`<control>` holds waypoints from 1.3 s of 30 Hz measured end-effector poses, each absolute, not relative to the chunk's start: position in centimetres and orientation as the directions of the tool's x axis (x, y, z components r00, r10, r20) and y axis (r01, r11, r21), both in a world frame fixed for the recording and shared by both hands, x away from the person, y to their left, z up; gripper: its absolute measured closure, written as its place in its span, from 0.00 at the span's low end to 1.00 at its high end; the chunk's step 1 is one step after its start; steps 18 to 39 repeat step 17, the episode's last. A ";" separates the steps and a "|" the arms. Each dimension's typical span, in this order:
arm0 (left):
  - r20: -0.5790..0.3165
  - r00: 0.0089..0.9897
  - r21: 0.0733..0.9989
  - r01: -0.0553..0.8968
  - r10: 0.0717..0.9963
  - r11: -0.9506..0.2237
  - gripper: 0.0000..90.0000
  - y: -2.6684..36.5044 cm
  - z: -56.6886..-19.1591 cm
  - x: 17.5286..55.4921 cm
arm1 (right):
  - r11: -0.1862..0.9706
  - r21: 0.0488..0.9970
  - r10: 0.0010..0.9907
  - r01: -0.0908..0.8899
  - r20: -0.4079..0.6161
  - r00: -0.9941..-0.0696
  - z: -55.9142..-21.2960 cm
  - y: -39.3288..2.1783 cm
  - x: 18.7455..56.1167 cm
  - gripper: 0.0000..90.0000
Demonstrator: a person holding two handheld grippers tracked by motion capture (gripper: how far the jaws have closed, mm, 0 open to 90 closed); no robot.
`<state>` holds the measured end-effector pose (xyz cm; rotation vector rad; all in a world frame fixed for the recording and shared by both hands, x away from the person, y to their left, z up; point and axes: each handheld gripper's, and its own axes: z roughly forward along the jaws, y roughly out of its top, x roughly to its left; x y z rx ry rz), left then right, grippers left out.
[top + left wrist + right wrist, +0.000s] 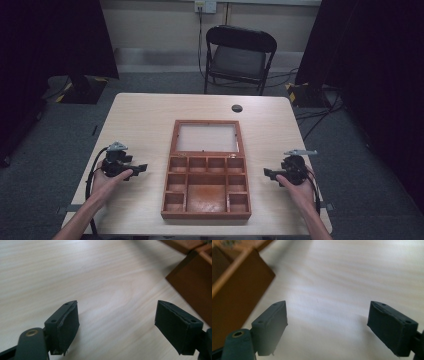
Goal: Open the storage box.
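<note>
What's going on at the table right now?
A person holds a gripper in each hand, one on either side of an open wooden box lying on the table. The lid is folded back flat and the compartments look empty. The left gripper and the right gripper both point toward the box, apart from it, jaws open with nothing between them.

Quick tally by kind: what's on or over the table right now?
Wooden compartment box, lid open: 1
Tongs, one per hand: 2 (left tongs, right tongs), both open and empty
Total: 3
</note>
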<state>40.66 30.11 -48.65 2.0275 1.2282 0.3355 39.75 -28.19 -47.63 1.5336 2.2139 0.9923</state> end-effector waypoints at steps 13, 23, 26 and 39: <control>0.006 0.517 0.734 0.579 0.856 -0.355 0.12 29.1 -50.2 39.4 | 0.264 0.714 0.929 0.648 -0.008 -0.369 -49.9 -28.0 36.8 0.09; 0.003 0.513 0.732 0.583 0.859 -0.351 0.12 29.1 -50.2 39.4 | 0.261 0.726 0.928 0.636 -0.009 -0.372 -50.0 -28.2 36.7 0.08; 0.003 0.513 0.732 0.583 0.859 -0.351 0.12 29.1 -50.2 39.4 | 0.261 0.726 0.928 0.636 -0.009 -0.372 -50.0 -28.2 36.7 0.08; 0.003 0.513 0.732 0.583 0.859 -0.351 0.12 29.1 -50.2 39.4 | 0.261 0.726 0.928 0.636 -0.009 -0.372 -50.0 -28.2 36.7 0.08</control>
